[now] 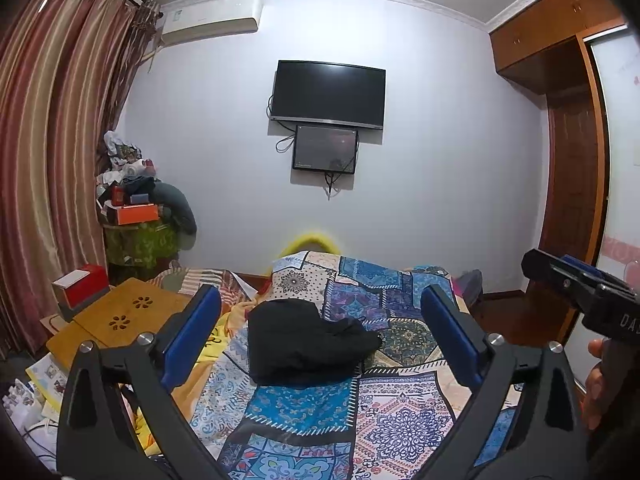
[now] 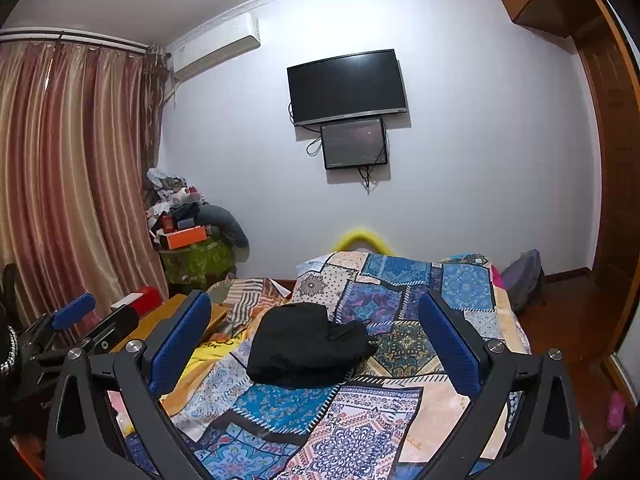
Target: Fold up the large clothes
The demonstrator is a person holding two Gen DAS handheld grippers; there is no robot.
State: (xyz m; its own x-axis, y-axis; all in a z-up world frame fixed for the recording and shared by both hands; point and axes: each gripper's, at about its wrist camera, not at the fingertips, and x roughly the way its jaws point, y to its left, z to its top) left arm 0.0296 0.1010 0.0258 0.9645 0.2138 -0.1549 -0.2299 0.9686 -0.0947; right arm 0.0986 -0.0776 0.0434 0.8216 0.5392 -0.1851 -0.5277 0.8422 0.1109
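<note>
A black garment (image 1: pixel 304 340) lies folded into a compact bundle on the patchwork bedspread (image 1: pixel 372 412), ahead of both grippers. It also shows in the right wrist view (image 2: pixel 308 344). My left gripper (image 1: pixel 320 336) is open and empty, held above the bed short of the garment. My right gripper (image 2: pixel 316 340) is open and empty too, raised at a similar distance. The right gripper also shows at the right edge of the left wrist view (image 1: pixel 576 284), and the left gripper at the left edge of the right wrist view (image 2: pixel 72 320).
A wooden lap desk (image 1: pixel 120 316) with a red box (image 1: pixel 80 284) stands left of the bed. A cluttered stand (image 1: pixel 136 216) is by the curtains (image 1: pixel 52 140). A TV (image 1: pixel 328 94) hangs on the far wall, a wardrobe (image 1: pixel 576 140) at right.
</note>
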